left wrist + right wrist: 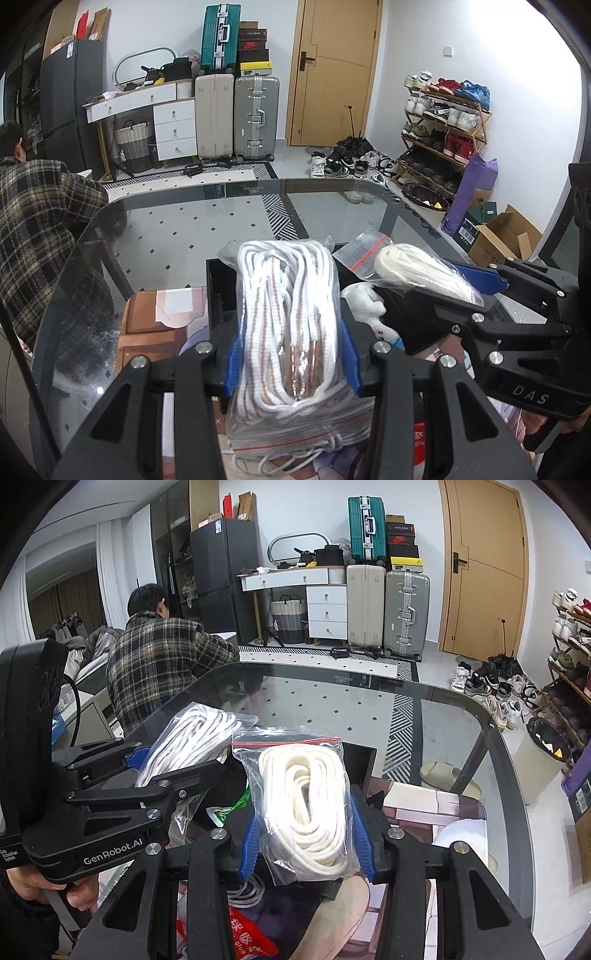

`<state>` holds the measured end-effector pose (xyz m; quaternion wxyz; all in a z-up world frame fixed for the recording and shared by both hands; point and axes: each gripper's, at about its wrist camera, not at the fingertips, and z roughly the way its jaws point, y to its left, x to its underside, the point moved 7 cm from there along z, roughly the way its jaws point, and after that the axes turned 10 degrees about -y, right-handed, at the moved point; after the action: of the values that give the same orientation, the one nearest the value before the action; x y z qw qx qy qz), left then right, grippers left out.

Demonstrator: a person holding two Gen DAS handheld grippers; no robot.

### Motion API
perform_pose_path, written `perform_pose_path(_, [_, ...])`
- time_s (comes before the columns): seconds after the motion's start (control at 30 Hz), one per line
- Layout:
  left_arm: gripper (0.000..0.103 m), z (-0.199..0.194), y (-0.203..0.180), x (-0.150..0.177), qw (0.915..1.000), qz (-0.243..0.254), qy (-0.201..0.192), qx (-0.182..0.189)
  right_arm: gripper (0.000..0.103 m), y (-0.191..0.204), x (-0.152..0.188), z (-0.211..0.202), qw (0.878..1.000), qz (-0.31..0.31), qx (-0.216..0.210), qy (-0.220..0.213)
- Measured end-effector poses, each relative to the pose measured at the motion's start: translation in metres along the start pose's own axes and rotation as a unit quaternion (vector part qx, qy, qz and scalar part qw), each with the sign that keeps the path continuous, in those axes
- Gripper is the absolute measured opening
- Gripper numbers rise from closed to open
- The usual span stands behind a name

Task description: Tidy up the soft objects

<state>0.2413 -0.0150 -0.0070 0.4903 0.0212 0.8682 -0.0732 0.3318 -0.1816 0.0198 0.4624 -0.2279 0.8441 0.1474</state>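
Observation:
My left gripper (pixel 291 362) is shut on a clear bag of white laces with copper tips (pixel 288 317) and holds it above a black bin (pixel 221 291) on the glass table. My right gripper (pixel 306 834) is shut on a clear zip bag of cream rope (pixel 306 805) over the same bin (pixel 360 760). Each gripper shows in the other's view: the right one (pixel 476 291) to the right with its cream bag (pixel 417 269), the left one (pixel 177 768) to the left with its white laces (pixel 192 738). A white plush toy (pixel 365 302) lies in the bin.
The glass table (pixel 177 229) has a rounded far edge. A printed mat (pixel 147 325) lies under the bin. A red snack packet (pixel 240 938) lies near me. A person in a plaid shirt (pixel 162 661) sits at the far left. Suitcases (pixel 236 114) and a shoe rack (pixel 443 129) stand beyond.

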Motion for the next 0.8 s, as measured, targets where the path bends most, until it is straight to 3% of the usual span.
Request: perform_pose_path(0.8, [0.042, 0.019, 0.011, 0.008, 0.9999, -0.01, 0.006, -0.001, 0.043, 0.01, 0.015, 0.049, 0.998, -0.045, 0.005, 0.037])
